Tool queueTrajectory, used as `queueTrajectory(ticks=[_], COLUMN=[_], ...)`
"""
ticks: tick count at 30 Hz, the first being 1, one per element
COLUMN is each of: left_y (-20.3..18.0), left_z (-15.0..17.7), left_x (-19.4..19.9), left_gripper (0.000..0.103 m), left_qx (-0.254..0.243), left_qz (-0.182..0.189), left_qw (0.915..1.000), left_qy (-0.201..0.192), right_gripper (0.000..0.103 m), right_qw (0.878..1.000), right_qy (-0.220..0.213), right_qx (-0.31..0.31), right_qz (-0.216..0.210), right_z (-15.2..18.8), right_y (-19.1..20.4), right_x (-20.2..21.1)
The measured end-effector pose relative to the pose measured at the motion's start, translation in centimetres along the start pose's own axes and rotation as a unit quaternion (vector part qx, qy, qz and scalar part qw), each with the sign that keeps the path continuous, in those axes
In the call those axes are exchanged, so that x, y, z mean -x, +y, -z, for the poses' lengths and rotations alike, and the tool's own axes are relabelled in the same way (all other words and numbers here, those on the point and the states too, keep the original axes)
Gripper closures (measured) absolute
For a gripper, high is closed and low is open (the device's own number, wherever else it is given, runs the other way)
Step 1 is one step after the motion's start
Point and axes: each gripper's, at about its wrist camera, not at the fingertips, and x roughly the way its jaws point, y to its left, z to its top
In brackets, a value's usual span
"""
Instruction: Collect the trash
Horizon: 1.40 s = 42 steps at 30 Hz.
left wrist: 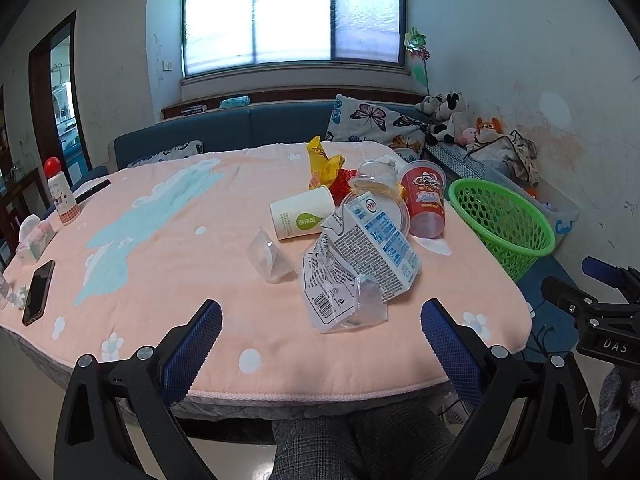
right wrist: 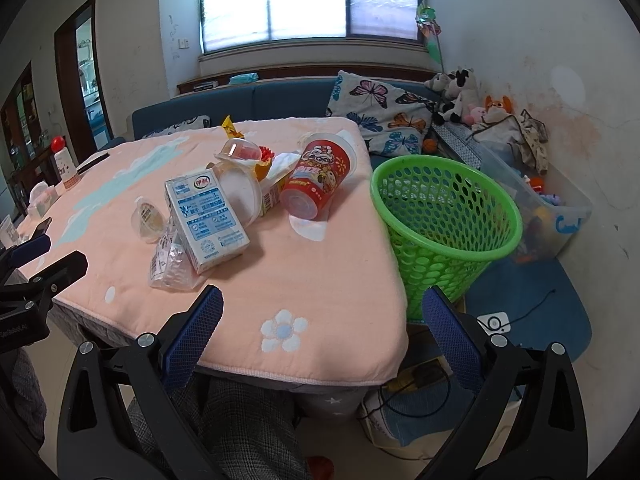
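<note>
A pile of trash lies on the pink-covered table (left wrist: 180, 240): a blue and white milk carton (left wrist: 376, 248) (right wrist: 208, 220), a clear plastic wrapper (left wrist: 332, 300) (right wrist: 170, 268), a white paper cup (left wrist: 302, 218) on its side, a red snack cup (left wrist: 426, 204) (right wrist: 318, 180) on its side, small clear cups (left wrist: 270, 256) (right wrist: 148, 220), a clear lid (left wrist: 372, 178) and a yellow wrapper (left wrist: 324, 162). A green mesh basket (left wrist: 502, 224) (right wrist: 444, 216) stands beside the table's right edge. My left gripper (left wrist: 320, 328) is open and empty at the near table edge. My right gripper (right wrist: 322, 316) is open and empty over the near right corner.
A black phone (left wrist: 38, 292), a red-capped bottle (left wrist: 60, 192) and a tissue pack (left wrist: 34, 238) lie at the table's left. A blue sofa (left wrist: 260, 124) with a butterfly pillow (right wrist: 384, 116) is behind. A plastic bin with toys (right wrist: 552, 208) stands right. My knees are under the table.
</note>
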Motion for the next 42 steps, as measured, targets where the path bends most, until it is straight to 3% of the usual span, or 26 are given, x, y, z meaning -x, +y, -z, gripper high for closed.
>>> queueTrajectory(ticks=[42], left_y=[1.7], left_z=[-1.6], left_x=[-1.4], left_gripper=[0.006], left_qx=[0.012], left_qz=[-0.003], left_qw=[0.9999], left_qy=[-0.005], right_gripper=[0.004], right_qw=[1.0], right_qy=[0.007], right_qx=[0.004], right_qz=[-0.011], right_z=[-0.4], right_y=[0.3], right_x=[-1.5])
